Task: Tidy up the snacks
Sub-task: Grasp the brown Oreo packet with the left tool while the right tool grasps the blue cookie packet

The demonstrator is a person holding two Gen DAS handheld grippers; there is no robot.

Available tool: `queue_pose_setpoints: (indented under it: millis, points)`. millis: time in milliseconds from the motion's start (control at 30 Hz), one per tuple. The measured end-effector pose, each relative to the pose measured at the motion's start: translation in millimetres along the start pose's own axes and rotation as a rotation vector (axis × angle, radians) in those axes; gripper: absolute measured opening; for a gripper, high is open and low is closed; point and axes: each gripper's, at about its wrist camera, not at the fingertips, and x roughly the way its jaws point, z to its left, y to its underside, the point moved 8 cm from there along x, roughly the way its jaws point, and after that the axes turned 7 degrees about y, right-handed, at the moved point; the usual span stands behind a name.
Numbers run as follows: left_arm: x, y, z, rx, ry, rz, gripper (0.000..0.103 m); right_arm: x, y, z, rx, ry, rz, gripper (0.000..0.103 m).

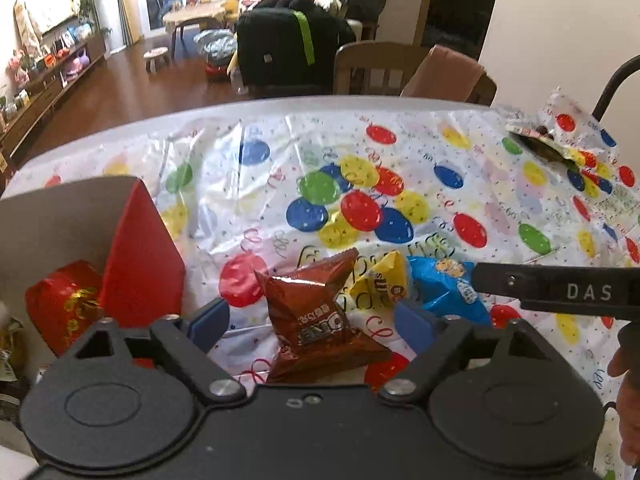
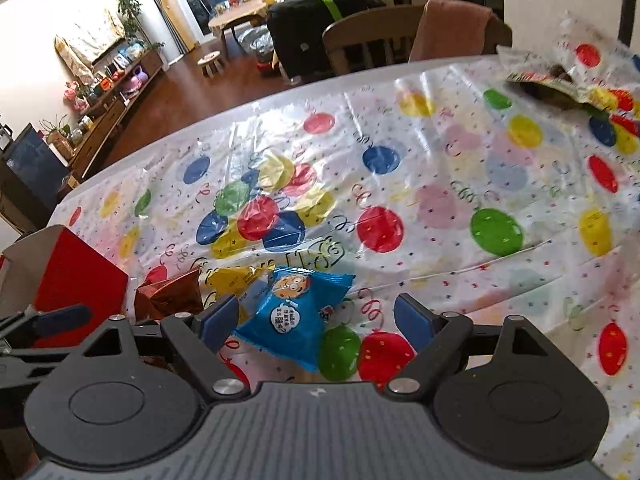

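A brown snack packet (image 1: 316, 320) lies on the balloon-print tablecloth (image 1: 400, 152), between the fingers of my open left gripper (image 1: 316, 322). Behind it sit a yellow packet (image 1: 382, 278) and a blue packet (image 1: 448, 288). The red cardboard box (image 1: 140, 256) at the left holds a red packet (image 1: 64, 304). In the right wrist view, my open right gripper (image 2: 316, 320) straddles the blue packet (image 2: 296, 316), which lies flat on the tablecloth (image 2: 440, 168). The yellow packet (image 2: 232, 278), brown packet (image 2: 170, 298) and red box (image 2: 76, 276) lie to its left.
A torn wrapper with dark candies (image 1: 544, 140) lies at the table's far right, also seen as the wrapper (image 2: 552, 88). Wooden chairs (image 1: 376, 66) stand behind the table. A person's hand (image 1: 628, 396) shows at the right edge. The right gripper's body (image 1: 560, 286) crosses the left view.
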Motion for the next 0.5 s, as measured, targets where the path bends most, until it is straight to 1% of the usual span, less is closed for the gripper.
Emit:
queue_pose_setpoints:
  millis: [67, 133, 200, 267, 333, 400, 433, 500]
  points:
    - [8.7, 1.6, 1.0, -0.011, 0.006, 0.022, 0.08, 9.6, 0.0, 2.5, 0.016, -0.004, 0.027, 0.076]
    - [15.4, 2.8, 2.4, -0.023, 0.01, 0.037, 0.077, 17.2, 0.3, 4.1, 0.032, -0.011, 0.046, 0.074]
    - [20.8, 4.3, 3.1, -0.031, 0.017, 0.05, 0.075, 23.8, 1.0, 6.0, 0.042, -0.016, 0.062, 0.067]
    - [26.3, 5.9, 2.5, -0.035, 0.022, 0.066, 0.07, 30.0, 2.4, 7.0, 0.054, -0.019, 0.082, 0.064]
    - [30.5, 7.2, 1.8, -0.032, 0.02, 0.076, 0.069, 34.1, 4.1, 8.4, 0.065, -0.025, 0.099, 0.063]
    - [33.7, 8.6, 2.3, -0.037, 0.022, 0.083, 0.067, 36.5, 5.5, 10.5, 0.067, -0.032, 0.108, 0.059]
    - [35.4, 9.4, 2.9, -0.043, 0.026, 0.09, 0.063, 37.6, 6.5, 11.8, 0.064, -0.033, 0.111, 0.058]
    - [37.5, 10.1, 3.9, -0.051, 0.032, 0.094, 0.061, 39.1, 7.5, 13.4, 0.062, -0.031, 0.117, 0.055]
